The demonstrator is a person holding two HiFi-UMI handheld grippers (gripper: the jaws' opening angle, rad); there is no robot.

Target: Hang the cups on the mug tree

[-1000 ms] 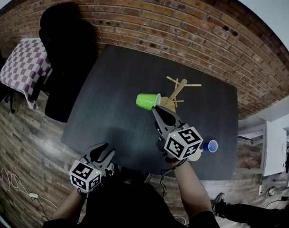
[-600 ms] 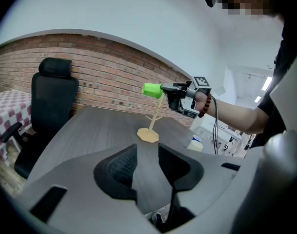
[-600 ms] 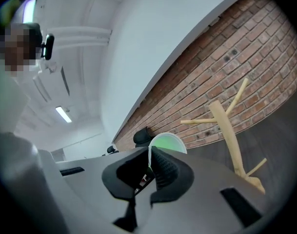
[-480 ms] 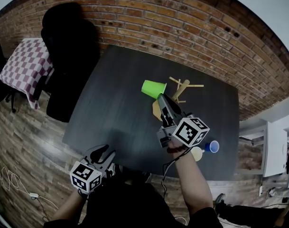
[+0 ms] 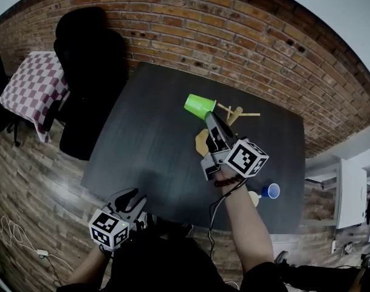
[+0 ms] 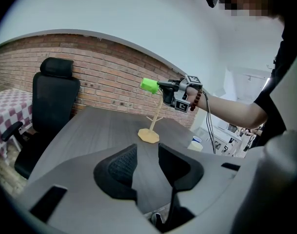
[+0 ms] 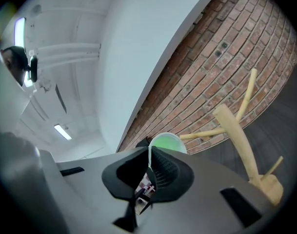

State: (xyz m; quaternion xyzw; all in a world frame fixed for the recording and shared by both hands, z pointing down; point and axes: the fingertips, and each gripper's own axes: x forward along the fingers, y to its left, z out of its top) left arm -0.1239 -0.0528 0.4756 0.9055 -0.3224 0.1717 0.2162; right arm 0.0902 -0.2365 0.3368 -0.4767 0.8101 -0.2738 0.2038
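Note:
My right gripper [image 5: 209,117] is shut on the rim of a green cup [image 5: 200,106], holding it in the air beside the top of the wooden mug tree [image 5: 234,114]. In the right gripper view the cup's rim [image 7: 166,141] is pinched between the pads, with the tree's trunk [image 7: 239,136] to its right. The left gripper view shows the green cup [image 6: 149,85] level with the tree's top [image 6: 158,108]. A blue cup [image 5: 270,190] and a cream cup [image 5: 253,198] stand near the table's right front. My left gripper [image 5: 129,198] is open and empty at the near edge.
The dark table [image 5: 154,139] stands against a brick wall [image 5: 233,35]. A black office chair [image 5: 87,72] and a checkered-cloth table [image 5: 30,81] are at the left. White furniture [image 5: 349,187] stands at the right.
My right gripper has lifted the green cup higher and carried it farther, towards the tree's top, rolling as it went. The left gripper has stayed put.

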